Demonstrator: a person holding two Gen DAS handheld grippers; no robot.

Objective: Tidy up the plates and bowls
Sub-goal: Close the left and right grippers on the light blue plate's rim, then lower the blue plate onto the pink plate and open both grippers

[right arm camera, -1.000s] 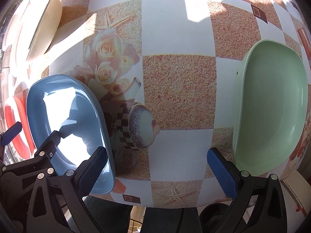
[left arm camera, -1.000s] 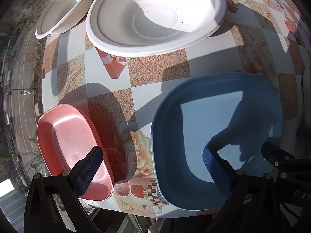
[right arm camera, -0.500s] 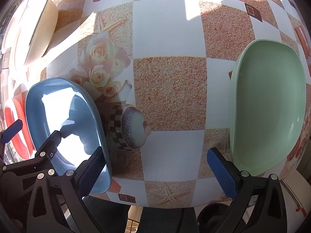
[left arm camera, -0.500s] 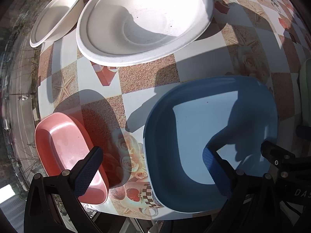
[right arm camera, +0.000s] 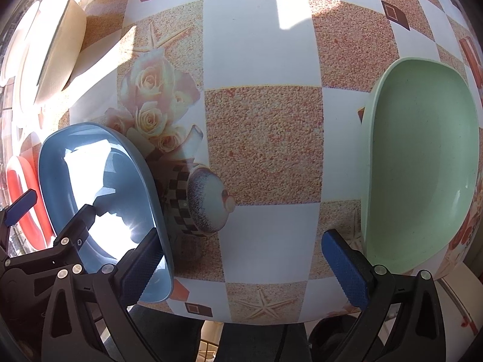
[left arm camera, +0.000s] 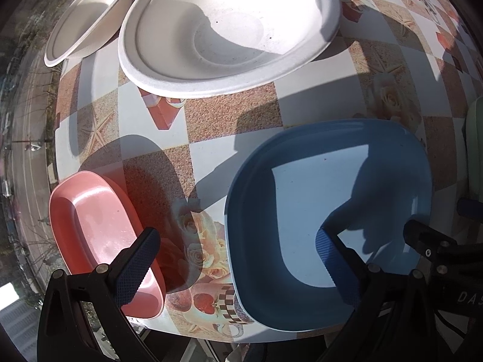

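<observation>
A blue plate (left arm camera: 320,199) lies near the table's front edge, with a pink dish (left arm camera: 96,229) to its left. Behind them sit a large white plate (left arm camera: 229,30) and a smaller white bowl (left arm camera: 87,15). My left gripper (left arm camera: 235,268) hangs open above the front edge, one finger over the pink dish, the other over the blue plate. In the right wrist view the blue plate (right arm camera: 99,193) is at the left and a green dish (right arm camera: 422,163) at the right. My right gripper (right arm camera: 244,268) is open over bare tablecloth between them, holding nothing.
The table (right arm camera: 262,138) wears a checked cloth printed with roses, starfish and a teapot. Its front edge runs just under both grippers. A street far below shows past the left edge (left arm camera: 27,157). The white dishes (right arm camera: 51,48) appear at the far left of the right view.
The left gripper's view shifted slightly back and forth over the pink dish and blue plate. The right gripper edged a little nearer the table. Both stay open; no dish moved.
</observation>
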